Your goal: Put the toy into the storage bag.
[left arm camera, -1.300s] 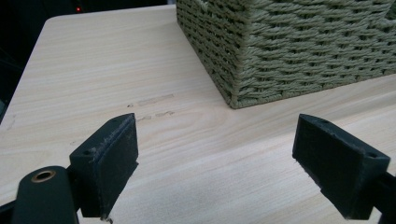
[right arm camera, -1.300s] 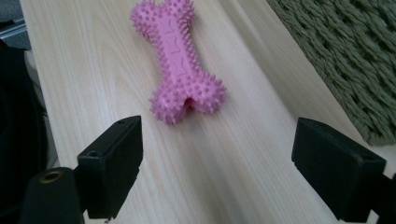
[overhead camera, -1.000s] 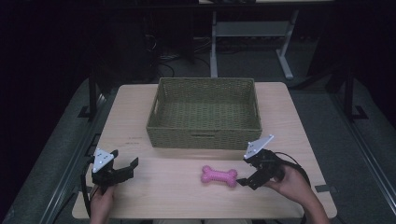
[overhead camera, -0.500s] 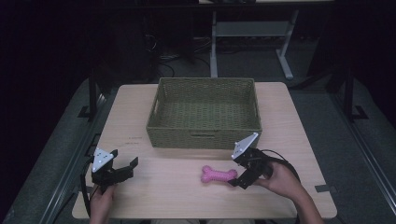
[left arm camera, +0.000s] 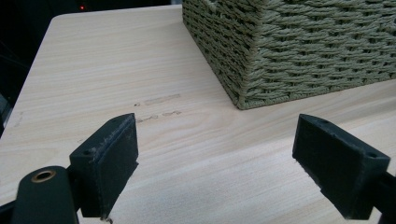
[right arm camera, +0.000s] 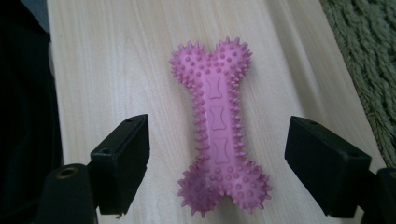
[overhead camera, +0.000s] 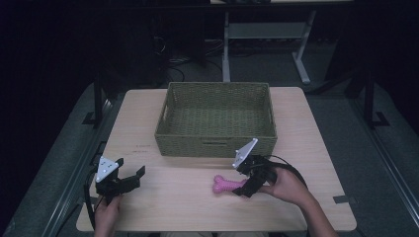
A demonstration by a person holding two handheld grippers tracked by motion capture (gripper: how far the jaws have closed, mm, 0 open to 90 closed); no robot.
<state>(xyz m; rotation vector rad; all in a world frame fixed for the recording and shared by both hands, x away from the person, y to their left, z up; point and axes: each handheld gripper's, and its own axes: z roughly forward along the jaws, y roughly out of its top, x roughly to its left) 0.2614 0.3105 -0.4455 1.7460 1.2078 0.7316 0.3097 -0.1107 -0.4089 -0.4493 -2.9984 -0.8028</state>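
Note:
A pink spiky bone-shaped toy [overhead camera: 225,184] lies flat on the wooden table, in front of the woven green basket [overhead camera: 217,144]. My right gripper [overhead camera: 244,184] is open at the toy's right end. In the right gripper view the toy [right arm camera: 216,125] lies lengthwise between the two spread jaws, its near end level with the pads [right arm camera: 122,161], touching neither. My left gripper [overhead camera: 132,177] is open near the table's front left corner with nothing between its jaws. In the left gripper view the left gripper [left arm camera: 215,170] points at bare table and the basket's near corner [left arm camera: 243,88].
The basket [overhead camera: 173,101] is empty and sits at the table's middle back. The table [overhead camera: 163,207] has bare wood between the two grippers. Dark floor, cables and a desk frame [overhead camera: 227,44] lie beyond the far edge.
My right gripper has moved left along the table's front, from beside the toy to having its open jaws around the toy's near end. The left gripper has stayed put.

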